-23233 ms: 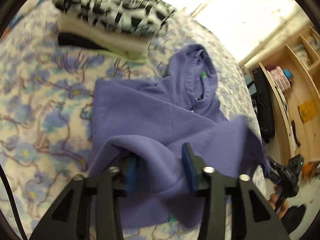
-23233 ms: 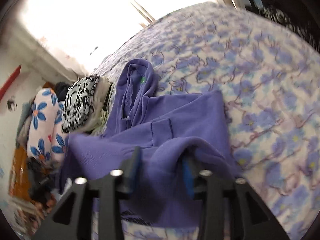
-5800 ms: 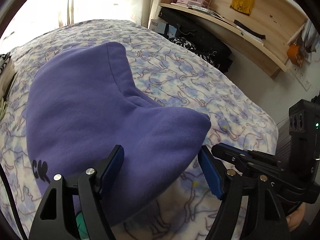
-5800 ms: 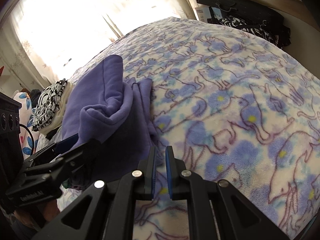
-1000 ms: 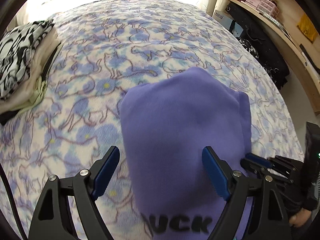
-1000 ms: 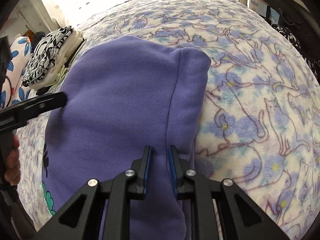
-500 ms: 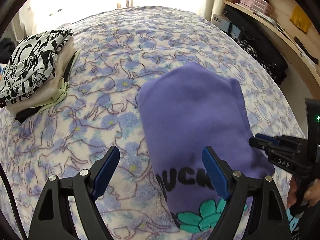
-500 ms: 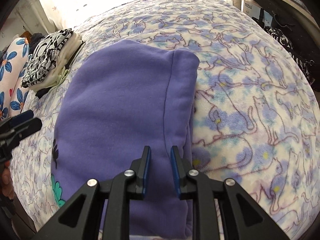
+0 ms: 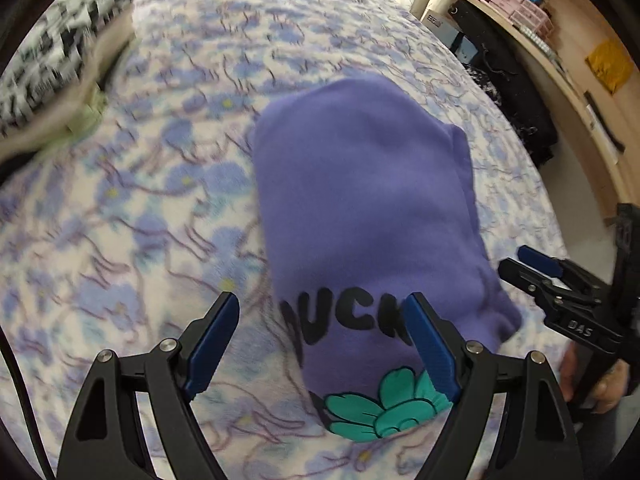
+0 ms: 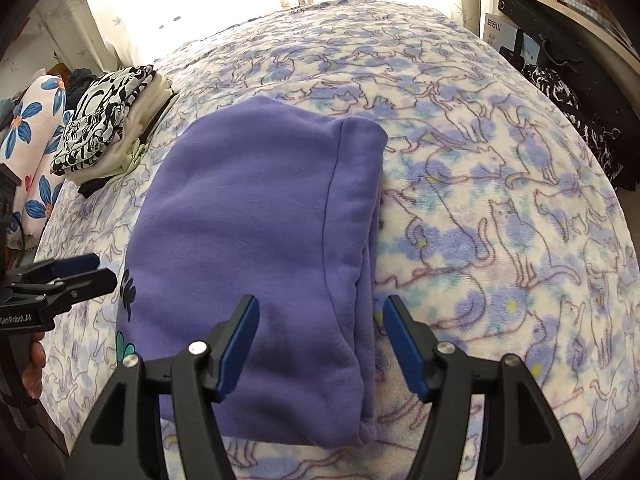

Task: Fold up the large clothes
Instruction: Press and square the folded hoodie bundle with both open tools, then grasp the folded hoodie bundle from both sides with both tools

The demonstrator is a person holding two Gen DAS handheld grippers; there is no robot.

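Fingers of both the left gripper point(image 9: 320, 344) and right gripper point(image 10: 320, 344) spread wide above the folded purple hoodie point(image 10: 260, 216), gripping nothing

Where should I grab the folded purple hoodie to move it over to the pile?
Probably by the two near corners of the hoodie. The right tongs take the layered edge at the near right; the left tongs take the printed near-left end. Both stand open above it. Come in low from the near side, pinching every layer so the fold holds, then carry to the pile.
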